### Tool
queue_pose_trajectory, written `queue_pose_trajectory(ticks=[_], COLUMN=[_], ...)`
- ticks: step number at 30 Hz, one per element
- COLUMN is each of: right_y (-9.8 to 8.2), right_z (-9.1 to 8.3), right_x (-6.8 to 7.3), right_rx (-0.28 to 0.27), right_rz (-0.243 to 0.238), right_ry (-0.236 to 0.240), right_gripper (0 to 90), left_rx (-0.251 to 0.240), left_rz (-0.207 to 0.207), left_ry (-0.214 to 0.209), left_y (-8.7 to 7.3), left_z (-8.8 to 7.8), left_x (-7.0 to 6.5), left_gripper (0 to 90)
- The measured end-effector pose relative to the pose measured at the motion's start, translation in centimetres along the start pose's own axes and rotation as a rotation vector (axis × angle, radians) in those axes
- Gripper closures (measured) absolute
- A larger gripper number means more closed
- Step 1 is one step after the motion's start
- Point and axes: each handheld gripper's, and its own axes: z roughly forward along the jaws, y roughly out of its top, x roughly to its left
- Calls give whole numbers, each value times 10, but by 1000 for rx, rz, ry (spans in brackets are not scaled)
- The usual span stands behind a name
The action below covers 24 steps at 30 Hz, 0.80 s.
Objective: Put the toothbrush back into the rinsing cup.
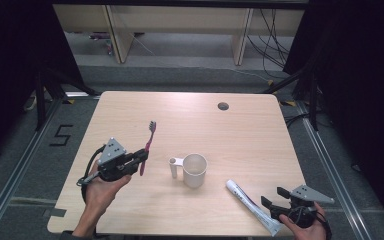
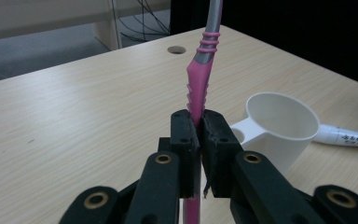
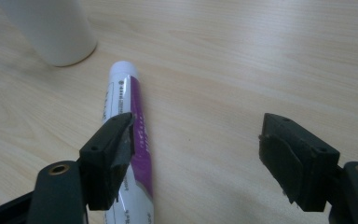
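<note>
My left gripper [image 1: 141, 158] is shut on a pink toothbrush [image 1: 148, 142], held above the table's left side with its bristle head pointing away. In the left gripper view the pink handle [image 2: 198, 91] rises from between the closed pads of that gripper [image 2: 198, 140]. A white cup [image 1: 194, 170] with a handle stands at the table's middle, to the right of the brush. A white and purple toothpaste tube [image 1: 250, 202] lies flat near the front right. My right gripper [image 1: 274, 197] rests open beside it; in the right gripper view the tube [image 3: 133, 135] lies under the left finger of that gripper [image 3: 198, 144], with bare table between the jaws.
The wooden table [image 1: 190, 120] has a small round cable hole [image 1: 223, 106] at the back right. Dark stands and loose cables sit on the floor around the table. The white cup's base [image 3: 51, 28] stands just beyond the tube's cap in the right gripper view.
</note>
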Motion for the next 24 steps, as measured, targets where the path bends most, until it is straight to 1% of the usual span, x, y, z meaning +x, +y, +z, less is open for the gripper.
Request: queue_pose_trajectory(ticks=[1, 2, 3, 4, 6, 7, 10, 11, 13, 15, 19, 20, 23, 24], right_y=[0, 0, 0, 0, 0, 0, 0, 0, 0, 0, 0, 0, 0, 0], right_z=[1, 0, 0, 0, 0, -1, 0, -1, -1, -1, 1, 0, 0, 1], right_x=[0, 0, 1, 1, 1, 1, 0, 1, 0, 0, 0, 0, 0, 0], right_rx=[-8, -4, 4, 6, 7, 6, -7, 1, -12, -6, -9, -2, -4, -10], right_rz=[0, -2, 20, 20, 23, 30, 16, 21, 4, 9, 13, 12, 17, 10], right_ry=[-3, -2, 8, 9, 7, 18, 9, 15, 5, 8, 10, 4, 14, 7], right_gripper=[277, 278, 278, 278, 278, 278, 277, 278, 278, 278, 278, 278, 278, 278], left_rx=[-6, -10, -18, -25, -38, -43, -53, -57, -65, -68, -78, -78, -84, -87], left_rz=[0, 2, 0, -2, -5, 3, 0, 2, 2, 1, -1, -1, -3, -5], left_ry=[1, 1, 5, -2, 4, -3, -12, -15, -24, -18, -21, -21, -24, -24], left_y=[2, 4, 6, 7, 11, 15, 18, 19, 22, 22, 23, 23, 24, 25], left_z=[1, 2, 3, 4, 5, 7, 9, 11, 14, 17, 25, 25, 28, 29], left_x=[-1, -3, -4, -5, -8, -11, -14, -15, -16, -17, -19, -19, -20, -20], left_gripper=[834, 834, 833, 834, 834, 833, 833, 833, 834, 834, 834, 834, 833, 833])
